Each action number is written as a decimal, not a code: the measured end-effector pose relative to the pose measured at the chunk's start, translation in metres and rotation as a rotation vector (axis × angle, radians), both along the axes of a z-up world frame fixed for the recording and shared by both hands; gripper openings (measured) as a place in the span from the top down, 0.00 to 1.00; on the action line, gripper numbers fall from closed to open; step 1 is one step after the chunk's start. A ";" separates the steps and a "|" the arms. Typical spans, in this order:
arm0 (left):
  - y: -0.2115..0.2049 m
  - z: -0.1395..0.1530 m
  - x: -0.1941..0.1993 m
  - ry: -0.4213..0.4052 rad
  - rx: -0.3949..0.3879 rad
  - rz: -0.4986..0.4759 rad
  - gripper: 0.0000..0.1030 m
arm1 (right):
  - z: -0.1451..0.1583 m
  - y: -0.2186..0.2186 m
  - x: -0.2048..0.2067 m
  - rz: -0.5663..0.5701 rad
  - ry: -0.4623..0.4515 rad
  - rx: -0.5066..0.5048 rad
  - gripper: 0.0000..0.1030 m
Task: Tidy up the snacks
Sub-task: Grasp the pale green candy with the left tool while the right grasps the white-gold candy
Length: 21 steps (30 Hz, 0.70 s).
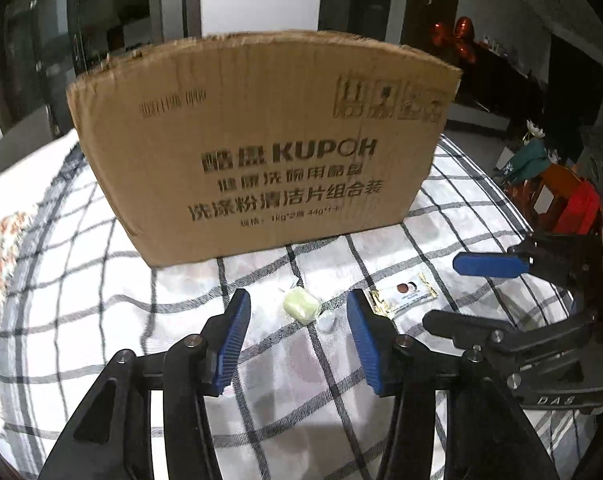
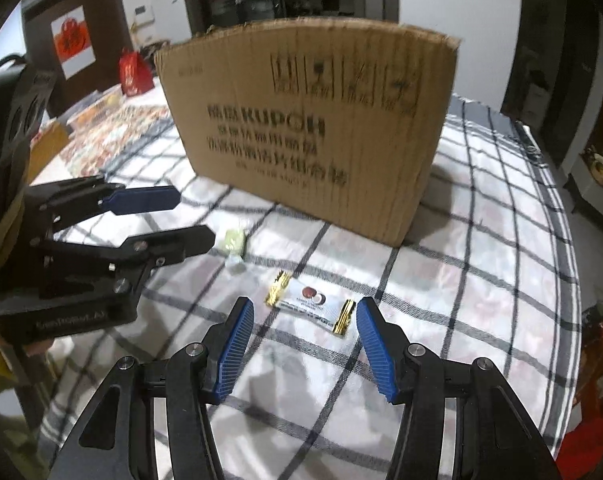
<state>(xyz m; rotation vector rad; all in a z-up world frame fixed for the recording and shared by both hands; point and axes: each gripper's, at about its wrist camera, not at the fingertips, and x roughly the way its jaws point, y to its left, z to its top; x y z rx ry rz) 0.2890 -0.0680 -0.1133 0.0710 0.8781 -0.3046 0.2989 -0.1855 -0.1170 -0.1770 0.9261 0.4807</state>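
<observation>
**Two snacks loose in front of box, both grippers empty**

Tabletop under white black-checked cloth [image 1: 101, 280]. One big brown corrugated cardboard box [image 1: 261, 140] printed KUPOH stands upright, blocking everything behind it. Two snacks lie on cloth before it: one white flat packet with gold crimped ends [image 2: 311, 300], one pale green wrapped candy [image 1: 301, 305]. Left gripper [image 1: 299, 304] fingers wide, straddling candy, not touching. Right gripper [image 2: 305, 312] fingers wide around packet. Only right view shows red gift bag [image 2: 132, 72] far left.
</observation>
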 end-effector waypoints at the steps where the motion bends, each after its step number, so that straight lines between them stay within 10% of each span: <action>1: 0.001 -0.004 0.003 0.010 -0.007 0.007 0.54 | -0.002 0.000 0.001 0.002 0.003 0.000 0.47; 21: -0.017 -0.036 0.025 0.038 0.032 0.009 0.79 | -0.012 -0.004 0.012 -0.002 0.004 0.020 0.47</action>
